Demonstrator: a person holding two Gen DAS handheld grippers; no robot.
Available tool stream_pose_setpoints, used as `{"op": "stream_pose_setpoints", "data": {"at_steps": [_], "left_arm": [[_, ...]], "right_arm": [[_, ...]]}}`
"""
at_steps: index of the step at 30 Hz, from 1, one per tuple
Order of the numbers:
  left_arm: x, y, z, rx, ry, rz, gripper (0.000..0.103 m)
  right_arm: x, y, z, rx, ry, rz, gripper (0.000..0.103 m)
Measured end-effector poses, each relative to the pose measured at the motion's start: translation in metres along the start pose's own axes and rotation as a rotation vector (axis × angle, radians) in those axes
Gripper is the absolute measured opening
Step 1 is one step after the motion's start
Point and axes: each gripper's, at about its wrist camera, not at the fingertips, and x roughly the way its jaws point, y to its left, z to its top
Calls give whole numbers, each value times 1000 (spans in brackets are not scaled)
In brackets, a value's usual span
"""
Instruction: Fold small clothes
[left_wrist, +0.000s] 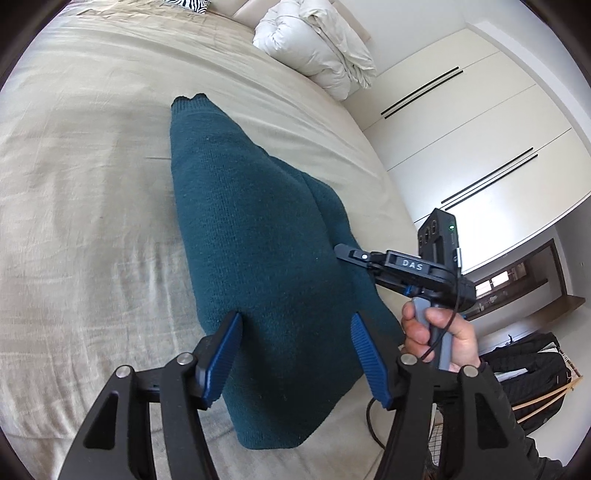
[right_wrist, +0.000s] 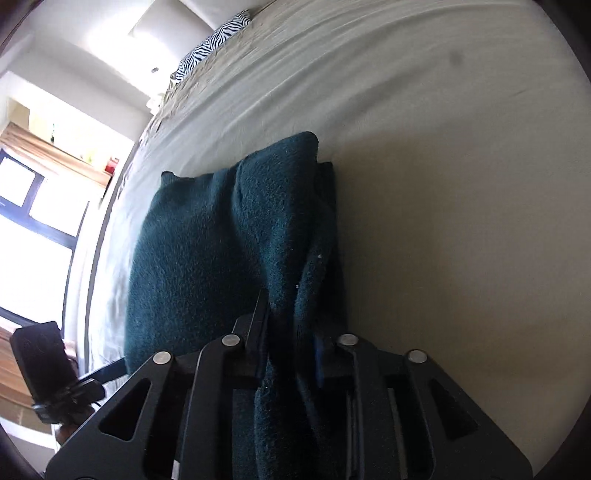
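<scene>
1. A dark teal knit garment (left_wrist: 258, 229) lies lengthwise on the beige bedsheet (left_wrist: 92, 184), folded into a long narrow shape that tapers toward its far end.

2. The left gripper (left_wrist: 295, 354) hangs over the near end of the garment with its jaws spread. The blue ribbed pads (left_wrist: 221, 362) stand on either side of the cloth, and as far as I can tell neither one presses on it, so the tool is released.

3. The right gripper (right_wrist: 291, 332) is clenched on the garment's edge. In the right wrist view a thick bunch of teal knit (right_wrist: 207, 251) runs straight between the two fingers and back into the tool's frame.

4. From the left wrist view, the right gripper's black tip (left_wrist: 354, 254) meets the garment's right edge, about halfway along its length. A hand (left_wrist: 439, 339) wraps the grey handle beneath it, with a dark sleeve behind.

5. A crumpled white duvet (left_wrist: 317, 44) sits at the far corner of the bed, well apart from the garment. A zebra-print pillow (right_wrist: 218, 40) lies near the head of the bed.

6. White wardrobe doors (left_wrist: 480, 122) with thin black handles stand to the right of the bed. A black bag (left_wrist: 532, 373) sits on the floor below them.

7. A bright window (right_wrist: 33, 206) fills the left of the right wrist view; its glare washes out much of what is around it.
</scene>
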Motion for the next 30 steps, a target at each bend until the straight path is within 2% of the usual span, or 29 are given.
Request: {"op": "stream_pose_setpoints", "data": {"at_steps": [1,3,6,8,9,11,14,18,21,25,30], "left_arm": [[0,-1,1,-2,-1,0,64],[-3,0,1,-4,-15,-2,64],[-9,0,2,-9,-43,-14,67],[-7,2,5,-20,-47,0,69],[-5,2,6,-21,-45,3,69],[0,2,8,-5,-48,26,71],[10,8,11,-13,-16,63,71],[6,20,18,-60,-57,54,75],[12,25,28,-89,-49,33,78],[28,25,37,-95,7,32,78],[49,33,30,-115,84,34,77]], "right_arm": [[-4,1,0,-1,1,-15,25],[-14,8,-2,-5,-26,-31,26],[-34,12,-7,-6,-81,0,30],[-36,9,-14,-14,-79,6,46],[-31,9,-15,-26,-56,-11,50],[-14,4,-23,-50,6,-78,51],[-21,-3,-23,-2,-22,-26,52],[-39,-11,-15,41,-58,57,52],[-39,-18,-5,84,-45,120,52],[-26,-35,2,104,21,129,52],[-17,-32,2,87,25,149,52]]}}
